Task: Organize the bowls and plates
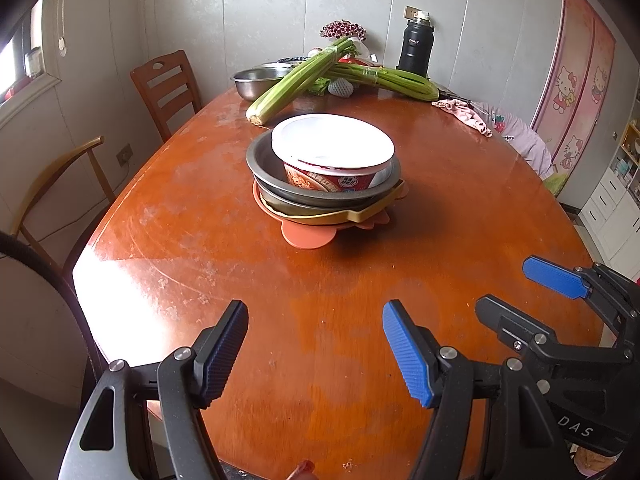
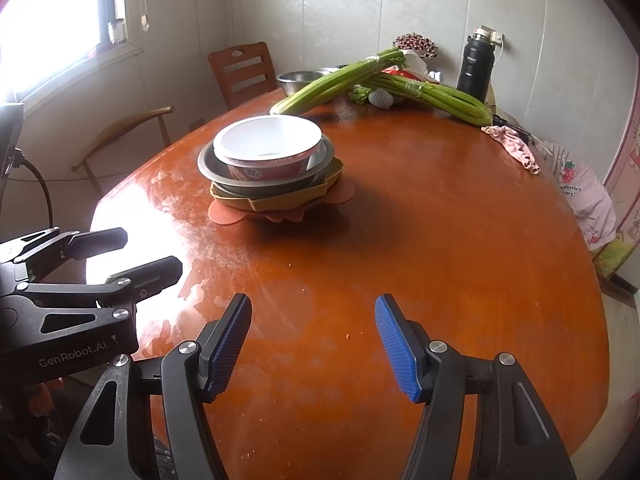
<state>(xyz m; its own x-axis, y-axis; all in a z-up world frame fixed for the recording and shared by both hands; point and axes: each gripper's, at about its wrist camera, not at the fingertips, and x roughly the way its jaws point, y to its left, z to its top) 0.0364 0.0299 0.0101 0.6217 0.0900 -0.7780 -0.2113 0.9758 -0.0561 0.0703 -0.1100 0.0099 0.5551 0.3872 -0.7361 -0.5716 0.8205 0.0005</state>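
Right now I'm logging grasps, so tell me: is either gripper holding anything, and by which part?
Nothing is held. The left gripper and the right gripper are both open over the table, well short of the stacked dishes.

On the desk (image 1: 440,200) a white paper bowl (image 1: 334,152) sits in a metal bowl (image 1: 264,168), stacked on yellow (image 1: 360,212) and orange plates (image 1: 306,234). Behind that stack lie celery stalks (image 1: 296,80). The left tool (image 1: 316,354), nearer than the stack, gapes empty, with the right tool (image 1: 516,296) spread just beside it.
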